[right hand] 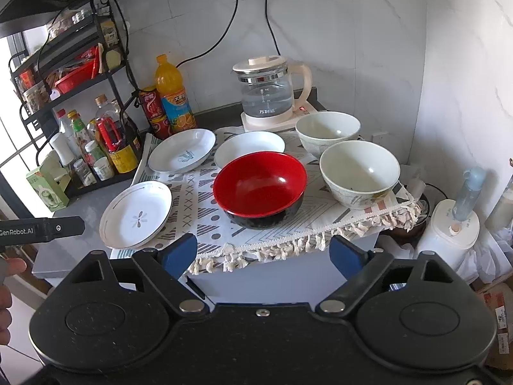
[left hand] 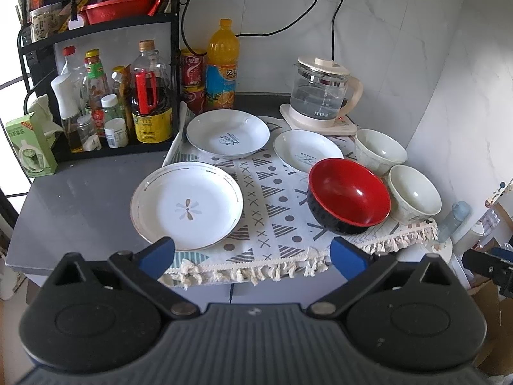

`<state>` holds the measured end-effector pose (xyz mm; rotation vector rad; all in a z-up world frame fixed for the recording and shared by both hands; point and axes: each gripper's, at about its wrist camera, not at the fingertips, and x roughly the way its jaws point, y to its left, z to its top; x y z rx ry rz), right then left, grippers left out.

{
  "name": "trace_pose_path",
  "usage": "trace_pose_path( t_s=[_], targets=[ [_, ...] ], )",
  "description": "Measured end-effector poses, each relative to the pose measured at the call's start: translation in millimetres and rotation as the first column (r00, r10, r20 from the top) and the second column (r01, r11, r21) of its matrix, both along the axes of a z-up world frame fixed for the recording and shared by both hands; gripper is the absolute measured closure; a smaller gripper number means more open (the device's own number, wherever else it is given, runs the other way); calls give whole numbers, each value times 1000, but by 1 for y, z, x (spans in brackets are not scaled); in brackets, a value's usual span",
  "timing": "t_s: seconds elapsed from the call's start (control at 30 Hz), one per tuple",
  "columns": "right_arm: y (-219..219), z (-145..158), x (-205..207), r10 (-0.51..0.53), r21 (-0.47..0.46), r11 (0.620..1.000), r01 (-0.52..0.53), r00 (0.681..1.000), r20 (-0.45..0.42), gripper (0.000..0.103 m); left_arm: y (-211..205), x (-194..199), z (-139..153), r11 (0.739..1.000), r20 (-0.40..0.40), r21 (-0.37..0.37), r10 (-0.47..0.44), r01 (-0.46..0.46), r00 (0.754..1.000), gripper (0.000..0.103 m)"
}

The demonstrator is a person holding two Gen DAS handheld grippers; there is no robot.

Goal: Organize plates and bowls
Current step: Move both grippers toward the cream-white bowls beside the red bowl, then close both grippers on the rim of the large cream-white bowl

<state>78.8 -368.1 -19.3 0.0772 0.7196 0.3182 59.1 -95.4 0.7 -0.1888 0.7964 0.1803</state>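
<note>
On a patterned cloth (left hand: 266, 224) lie three white plates: a flower plate (left hand: 186, 206) (right hand: 136, 215) at front left, a blue-script plate (left hand: 228, 134) (right hand: 182, 155) behind it, and a third plate (left hand: 306, 149) (right hand: 248, 146) to the right. A red bowl (left hand: 349, 192) (right hand: 259, 186) stands at front right, with two cream bowls (left hand: 380, 151) (left hand: 414, 194) (right hand: 327, 130) (right hand: 359, 171) beside it. My left gripper (left hand: 253, 255) is open and empty before the cloth's fringe. My right gripper (right hand: 264, 253) is open and empty in front of the red bowl.
A glass kettle (left hand: 322, 93) (right hand: 267, 91) on its base stands at the back. A black rack with bottles (left hand: 112, 102) (right hand: 80, 122) fills the left. An orange juice bottle (left hand: 222, 64) and red cans (left hand: 192, 80) stand behind the plates. A white appliance (right hand: 453, 227) stands right of the counter.
</note>
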Motion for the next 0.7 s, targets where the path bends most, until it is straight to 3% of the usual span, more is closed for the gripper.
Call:
trace_pose_path(
  t_s=[0.33, 0.53, 0.6, 0.7],
  targets=[
    [-11, -7, 29, -23, 37, 999, 23, 1000, -5, 19, -12, 43, -5, 998, 15, -40, -53, 54, 998, 2],
    [-20, -15, 57, -82, 37, 996, 83, 996, -20, 28, -25, 88, -14, 990, 38, -54, -131, 133, 991, 2],
    [-24, -17, 68, -103, 42, 994, 105, 994, -36, 34, -30, 105, -17, 986, 34, -57, -155, 157, 987, 6],
    [-28, -20, 83, -141, 33, 989, 143, 989, -40, 34, -36, 132, -24, 978, 21, -79, -193, 194, 981, 10]
  ],
)
